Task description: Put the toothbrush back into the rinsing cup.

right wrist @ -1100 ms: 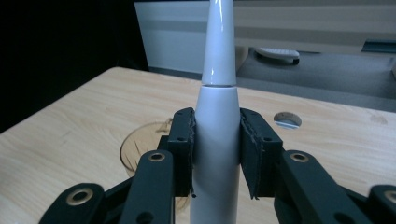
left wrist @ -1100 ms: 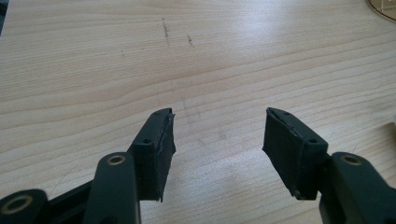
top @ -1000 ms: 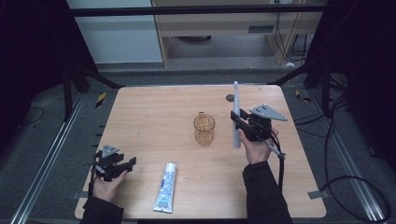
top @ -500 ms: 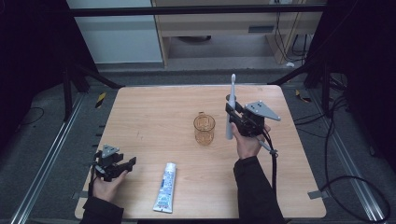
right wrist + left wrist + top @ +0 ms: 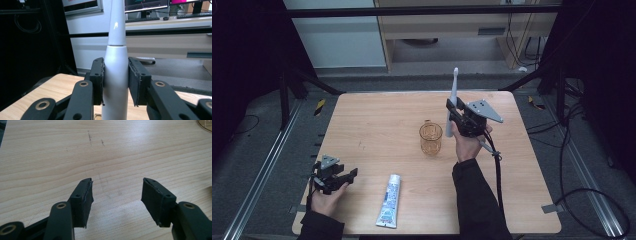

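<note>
The left gripper (image 5: 117,192) holds its two black jaws wide apart with nothing between them, low over the pale wooden worktop (image 5: 105,150). Faint dark scuffs (image 5: 90,137) mark the wood ahead, and a glass rim (image 5: 205,124) shows farther ahead.

- Toothbrush (image 5: 452,102): plain white.
- Cup (image 5: 431,138): clear amber.
- Tube (image 5: 389,201): white with blue print.
- Table (image 5: 377,125): pale wood grain, faint dark scuffs.
- Right gripper (image 5: 455,111) and left gripper (image 5: 348,174): black, each with a grey plate.
</note>
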